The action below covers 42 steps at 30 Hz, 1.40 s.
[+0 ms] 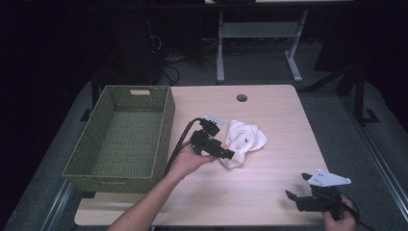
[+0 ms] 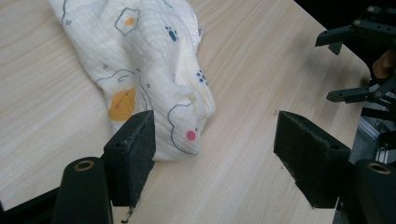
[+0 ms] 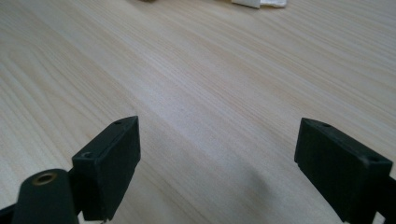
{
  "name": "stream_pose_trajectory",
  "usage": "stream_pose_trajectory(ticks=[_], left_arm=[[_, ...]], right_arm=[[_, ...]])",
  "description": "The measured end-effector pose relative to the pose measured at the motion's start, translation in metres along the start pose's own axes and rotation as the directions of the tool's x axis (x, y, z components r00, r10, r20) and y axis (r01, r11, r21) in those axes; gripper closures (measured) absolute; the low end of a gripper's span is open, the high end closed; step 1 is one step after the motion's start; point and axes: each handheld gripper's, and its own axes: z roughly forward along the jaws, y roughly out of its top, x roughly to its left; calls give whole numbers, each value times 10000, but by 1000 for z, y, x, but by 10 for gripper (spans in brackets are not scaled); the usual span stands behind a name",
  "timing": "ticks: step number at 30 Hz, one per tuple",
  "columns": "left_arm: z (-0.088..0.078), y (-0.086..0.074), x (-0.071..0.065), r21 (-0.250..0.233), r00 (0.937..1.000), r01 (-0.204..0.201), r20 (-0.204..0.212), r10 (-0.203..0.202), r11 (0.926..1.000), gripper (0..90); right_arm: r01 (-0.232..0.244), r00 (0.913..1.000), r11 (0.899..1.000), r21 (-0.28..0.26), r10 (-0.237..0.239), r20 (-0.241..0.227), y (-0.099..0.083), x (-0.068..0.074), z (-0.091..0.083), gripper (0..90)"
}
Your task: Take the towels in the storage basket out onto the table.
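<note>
The left hand (image 1: 190,159) reaches in from the near edge, forearm slanting up to the right, and aims the left gripper (image 1: 230,155) rightward at the near-left edge of the printed cloth (image 1: 244,139), which lies crumpled mid-table, right of the green basket (image 1: 120,171). Its jaws stand spread, one pad (image 2: 133,151) at the cloth's edge, nothing pinched. The right gripper (image 1: 298,187) rests low at the near right corner, well apart, jaws spread wide over bare table (image 3: 196,70).
</note>
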Motion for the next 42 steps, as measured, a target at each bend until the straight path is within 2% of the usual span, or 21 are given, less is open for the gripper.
stream_pose_trajectory(ticks=[9, 15, 25, 28, 36, 42], left_arm=[[-5, -15, -2, -443, 9999, 89, 98, -85, 9990, 259], [-8, -26, -6, -568, 10000, 11, 90, -6, 9984, 255], [-8, -47, -15, -371, 9995, -256, 194, 263, 9990, 242], [-8, -52, -17, -412, 9991, -383, 165, 390, 9984, 242], [-10, -70, -19, -605, 9989, -290, 355, 312, 9977, 240], [-9, -82, -23, -659, 9986, -467, 214, 482, 9967, 241]], right_arm=[[-53, 10000, 10000, 41, 53, 13, -1, -1, 1, 140], [2, 10000, 10000, 37, -2, 6, 0, -1, 1, 140], [-17, 10000, 10000, 47, 17, -4, 0, 0, 2, 140], [-7, 10000, 10000, 45, 7, -4, 0, 0, 2, 140], [45, 10000, 10000, 64, -45, -3, 0, 0, 3, 140], [13, 10000, 9999, 107, -13, 0, 0, 1, 3, 140]])
